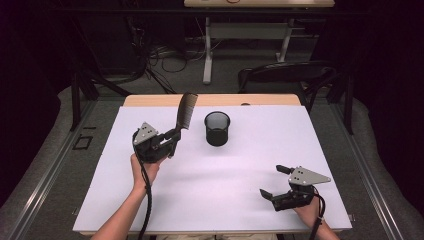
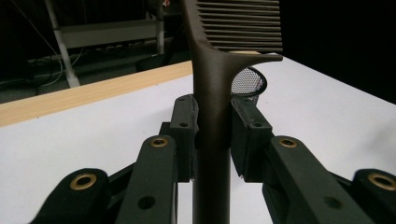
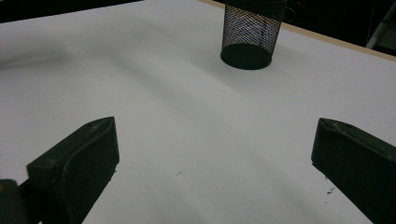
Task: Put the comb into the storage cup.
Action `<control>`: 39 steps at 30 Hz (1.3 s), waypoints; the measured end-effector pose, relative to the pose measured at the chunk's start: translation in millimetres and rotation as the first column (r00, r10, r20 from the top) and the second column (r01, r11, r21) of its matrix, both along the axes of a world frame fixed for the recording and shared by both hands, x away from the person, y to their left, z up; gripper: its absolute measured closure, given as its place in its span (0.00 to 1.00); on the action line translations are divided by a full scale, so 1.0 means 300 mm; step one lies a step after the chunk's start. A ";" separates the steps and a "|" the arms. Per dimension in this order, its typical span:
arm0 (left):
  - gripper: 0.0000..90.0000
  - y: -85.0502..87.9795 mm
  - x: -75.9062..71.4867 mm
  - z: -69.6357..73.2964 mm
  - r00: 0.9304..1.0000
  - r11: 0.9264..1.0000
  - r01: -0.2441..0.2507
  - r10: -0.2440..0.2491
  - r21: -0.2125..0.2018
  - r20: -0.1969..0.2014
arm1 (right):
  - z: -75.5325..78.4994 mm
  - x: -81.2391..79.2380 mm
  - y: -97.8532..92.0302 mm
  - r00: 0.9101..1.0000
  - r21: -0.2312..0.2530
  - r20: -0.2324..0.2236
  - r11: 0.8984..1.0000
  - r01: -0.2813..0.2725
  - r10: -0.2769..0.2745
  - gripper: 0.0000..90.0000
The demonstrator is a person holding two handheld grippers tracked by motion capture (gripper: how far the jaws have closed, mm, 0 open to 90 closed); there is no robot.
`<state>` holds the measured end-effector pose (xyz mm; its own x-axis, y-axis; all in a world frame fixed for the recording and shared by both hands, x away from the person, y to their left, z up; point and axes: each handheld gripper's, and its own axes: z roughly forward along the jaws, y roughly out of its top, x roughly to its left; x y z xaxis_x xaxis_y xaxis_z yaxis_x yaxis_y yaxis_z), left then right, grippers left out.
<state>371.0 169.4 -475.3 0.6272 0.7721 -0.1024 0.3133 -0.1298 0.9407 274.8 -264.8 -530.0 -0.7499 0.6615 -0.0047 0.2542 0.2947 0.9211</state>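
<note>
Left hand-held gripper (image 1: 172, 136): jaws pinched on the handle of a dark comb (image 1: 186, 111), low on the handle. The comb is held upright above the white tabletop (image 1: 250, 165), just left of a black mesh cup (image 1: 217, 128); the toothed end leans slightly toward the far edge.

Right hand-held gripper (image 1: 274, 181): jaws spread wide, nothing between them, parked near the front right corner, well apart from the cup.

Judged step: the comb is being carried toward the cup, to be stood in it.

Risks noted:
- The grip sits low on a long handle, so the comb may pivot between the pads if tilted quickly.
- The cup is light and unsteadied; a knock on the rim from the comb's lower end could tip or slide it.
- If the comb is released leaning, its tall toothed end could topple the cup.

Views compared: in the left gripper view the pads (image 2: 183, 135) are seen pressing the handle on both sides, with the cup rim (image 2: 250, 83) just behind; the high view gives the sideways gap between comb and cup. The right gripper view shows the cup's mesh wall (image 3: 252, 32) and its base flat on the tabletop.
</note>
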 end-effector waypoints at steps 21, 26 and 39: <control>0.81 -0.036 0.057 0.029 1.000 1.000 0.007 -0.006 -0.022 0.015 | 0.000 0.000 -0.001 1.000 -0.002 0.000 1.000 0.000 0.000 0.01; 0.81 -0.047 0.068 0.040 1.000 1.000 0.010 -0.010 -0.022 0.019 | 0.000 0.001 0.000 1.000 -0.003 -0.001 1.000 -0.001 0.001 0.01; 0.81 -0.068 0.094 0.055 0.999 0.999 0.020 -0.019 -0.038 0.030 | 0.002 0.002 -0.005 1.000 -0.002 0.001 1.000 0.001 -0.001 0.01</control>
